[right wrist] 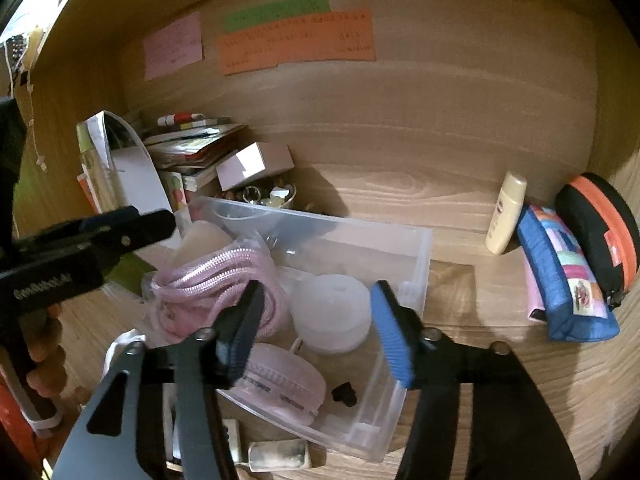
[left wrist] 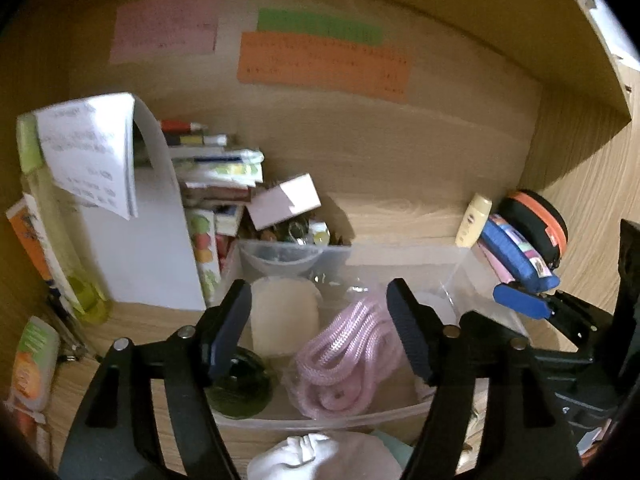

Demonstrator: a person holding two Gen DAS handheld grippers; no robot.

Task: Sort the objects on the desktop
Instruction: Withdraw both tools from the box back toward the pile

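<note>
From my left wrist camera, the left gripper (left wrist: 320,336) hangs over the clear plastic bin (left wrist: 452,264) with its jaws spread wide and nothing between them. Inside the bin I see a coil of pink rope (left wrist: 344,356), a cream round pad (left wrist: 284,320) beside it toward the bin's left wall, and a dark green disc (left wrist: 240,388) at the near left corner. A white cloth bundle (left wrist: 320,456) sits just outside the bin's near wall. At the desk's back left stands a white paper holder (left wrist: 148,248) with a stack of booklets (left wrist: 216,164) behind it, and a pink box (left wrist: 284,200) leans over a small bowl of trinkets (left wrist: 300,232). At the back right edge are a cream bottle (left wrist: 474,220), a blue pouch (left wrist: 516,256) and a black round case with an orange zip (left wrist: 536,224). The right gripper's blue fingertip (left wrist: 520,302) shows near the pouch.

From my right wrist camera, the right gripper (right wrist: 316,332) also stands wide apart and empty above the bin (right wrist: 416,264). Below it lie the rope (right wrist: 216,280), a white round container (right wrist: 332,316), a pink round case (right wrist: 280,388) and a small black piece (right wrist: 345,394). The left gripper (right wrist: 132,228) reaches in from the left edge; here I cannot tell how its jaws stand. The bottle (right wrist: 506,212), pouch (right wrist: 564,276) and case (right wrist: 600,228) line the desk's right edge.
</note>
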